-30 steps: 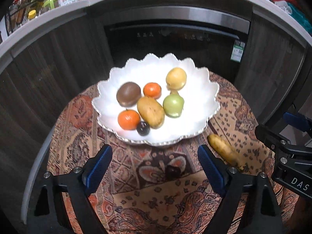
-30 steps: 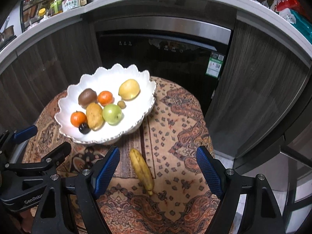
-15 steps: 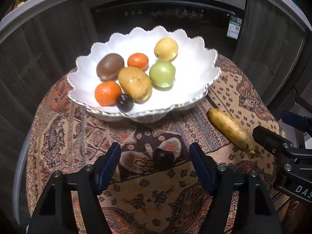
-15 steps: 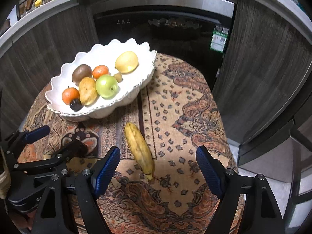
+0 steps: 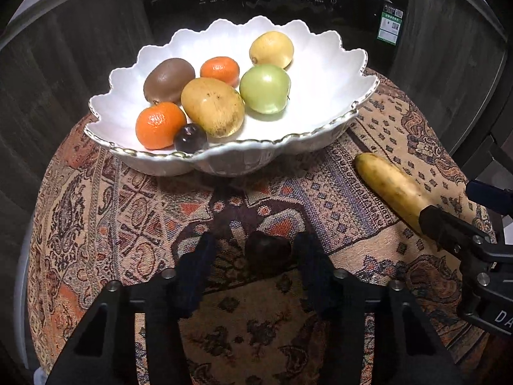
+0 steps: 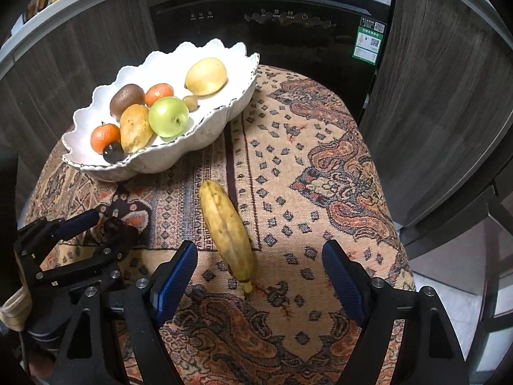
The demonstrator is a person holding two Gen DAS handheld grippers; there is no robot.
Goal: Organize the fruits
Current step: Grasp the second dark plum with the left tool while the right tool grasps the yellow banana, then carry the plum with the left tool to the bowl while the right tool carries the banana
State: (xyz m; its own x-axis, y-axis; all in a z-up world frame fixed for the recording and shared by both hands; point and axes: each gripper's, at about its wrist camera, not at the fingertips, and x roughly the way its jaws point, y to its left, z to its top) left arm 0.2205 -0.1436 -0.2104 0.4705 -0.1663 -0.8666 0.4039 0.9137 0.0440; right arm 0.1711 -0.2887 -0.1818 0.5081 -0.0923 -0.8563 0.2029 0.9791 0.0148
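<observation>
While your left gripper (image 5: 256,256) straddles the small dark plum (image 5: 267,250) on the patterned woven cloth (image 5: 128,199), its jaws are closing around the fruit, though the pads do not yet look pressed against it. Your right gripper (image 6: 259,276) has its jaws wide apart on either side of the banana (image 6: 227,227), whose stem end lies between them; nothing is gripped there. Both loose fruits sit on the surface just in front of the scalloped white bowl (image 5: 336,64), probably so each hand can lift one in. That glossy ceramic bowl already holds smooth round fruit; the plum is slick and could roll, the banana long, soft and speckled.
</observation>
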